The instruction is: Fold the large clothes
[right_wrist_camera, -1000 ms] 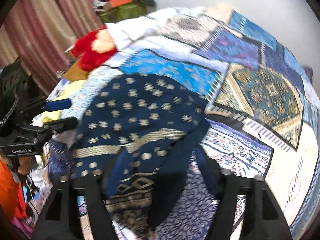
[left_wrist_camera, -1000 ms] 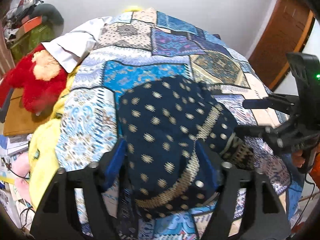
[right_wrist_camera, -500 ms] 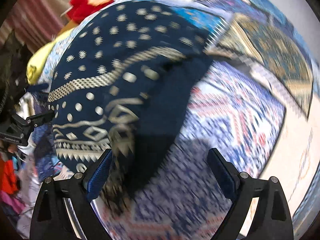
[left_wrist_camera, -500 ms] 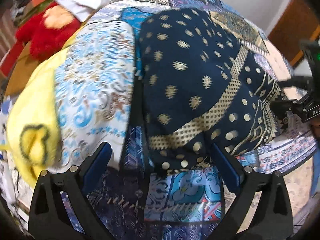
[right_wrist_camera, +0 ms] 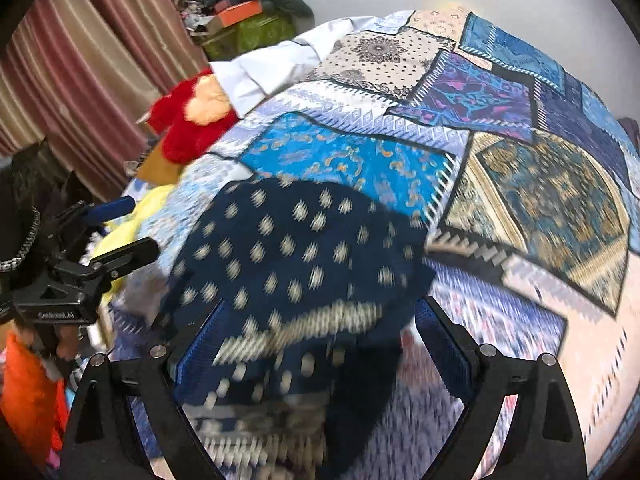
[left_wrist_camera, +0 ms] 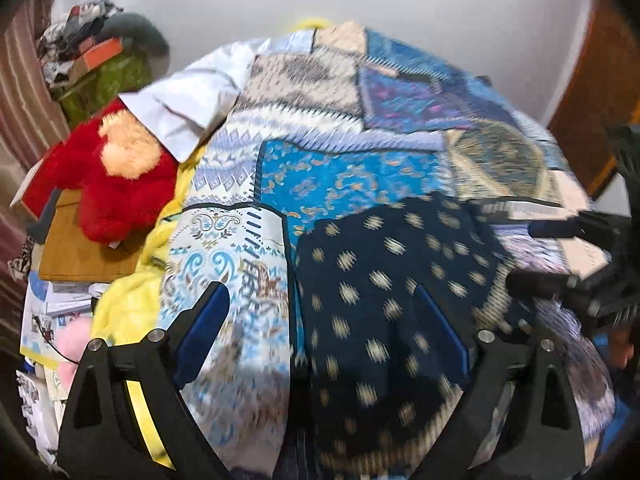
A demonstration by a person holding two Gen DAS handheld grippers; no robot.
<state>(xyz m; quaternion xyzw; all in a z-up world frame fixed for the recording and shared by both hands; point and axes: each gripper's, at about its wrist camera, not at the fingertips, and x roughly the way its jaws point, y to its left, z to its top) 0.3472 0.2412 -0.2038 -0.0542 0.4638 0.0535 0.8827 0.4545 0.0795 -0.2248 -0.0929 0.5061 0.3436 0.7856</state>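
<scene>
My two sets of fingers are both spread wide, holding nothing. The navy blue garment with cream-gold dots and a woven gold border band (left_wrist_camera: 384,280) lies folded on the bed with the blue patchwork cover (left_wrist_camera: 340,176), straight ahead of both tools.

From my left gripper (left_wrist_camera: 320,320) the cloth sits ahead and to the right: its left edge runs up between my fingers, and the right finger (left_wrist_camera: 440,328) hovers over the dotted fabric. From my right gripper (right_wrist_camera: 320,344) the garment's near end with the border band lies squarely between the fingers, its right edge just inside the right finger (right_wrist_camera: 444,344).

The bundle's long axis seems to run away from me, up the bed. My right side looks better centred on the near hem, I judge; my left needs to shift right first.
</scene>
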